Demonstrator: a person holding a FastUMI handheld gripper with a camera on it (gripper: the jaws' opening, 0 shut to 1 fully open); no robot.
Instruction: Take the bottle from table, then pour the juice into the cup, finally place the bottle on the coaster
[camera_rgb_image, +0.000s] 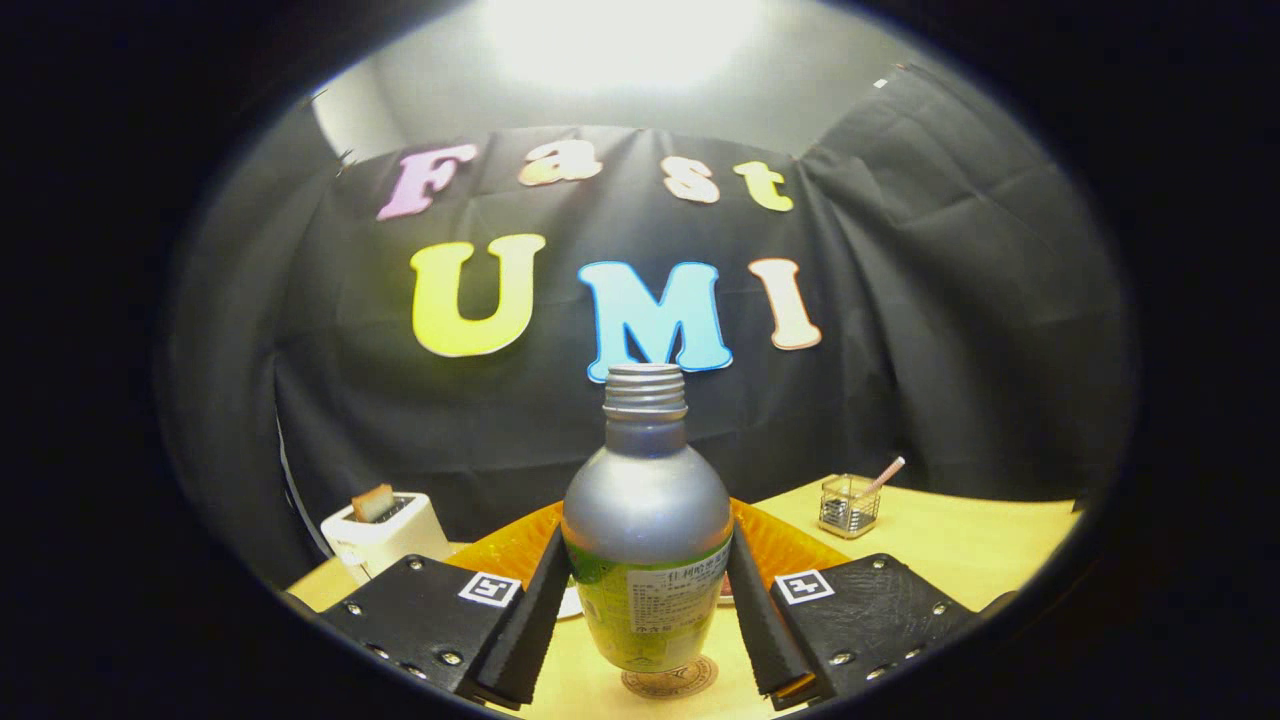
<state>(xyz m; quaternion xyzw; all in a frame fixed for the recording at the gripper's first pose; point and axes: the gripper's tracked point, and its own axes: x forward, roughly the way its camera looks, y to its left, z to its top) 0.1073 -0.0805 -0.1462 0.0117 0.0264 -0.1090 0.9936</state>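
Note:
A silver bottle (647, 500) with a green label and an uncapped threaded neck stands upright between my fingers. My gripper (648, 590) is shut on the bottle, one finger (530, 620) pressing on its left side and the other on its right, at label height. Just under the bottle's base lies a round brown coaster (670, 680) on the wooden table (960, 550). I cannot tell whether the base touches the coaster or hangs slightly above it.
Behind the bottle lies an orange ribbed mat (790, 550), with a bit of a white dish (570, 603) beside the left finger. A white toaster (385, 530) with a slice of bread stands at the back left. A small glass holder (848, 505) with a pink stick stands at the back right.

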